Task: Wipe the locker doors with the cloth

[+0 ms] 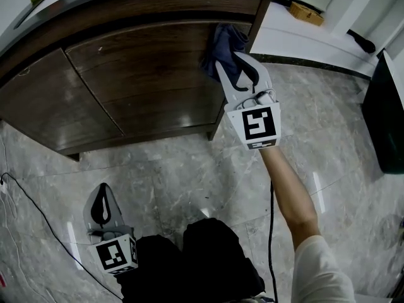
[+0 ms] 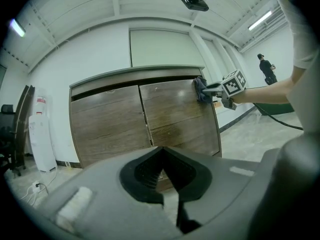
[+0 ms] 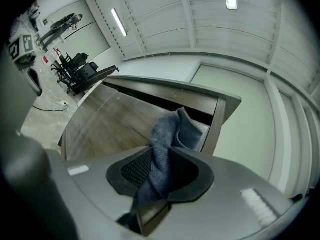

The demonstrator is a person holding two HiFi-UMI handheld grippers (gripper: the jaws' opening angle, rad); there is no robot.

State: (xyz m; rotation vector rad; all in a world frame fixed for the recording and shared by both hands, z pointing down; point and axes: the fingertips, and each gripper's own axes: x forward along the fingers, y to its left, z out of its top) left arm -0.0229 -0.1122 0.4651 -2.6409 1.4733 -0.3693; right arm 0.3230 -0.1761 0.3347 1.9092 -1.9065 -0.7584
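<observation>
Cloth [image 3: 167,144], likely soft and light, is bunched in the clenched fingers of the right gripper [image 1: 235,65] against the locker door [image 1: 145,74]; a deep hold seems wise. The left gripper [image 1: 103,207] hangs closed, empty.

Bright, even illumination from ceiling strips [image 3: 119,21]; soft glare on the marble floor [image 1: 319,201] (fisheye edges dark, curved).
</observation>
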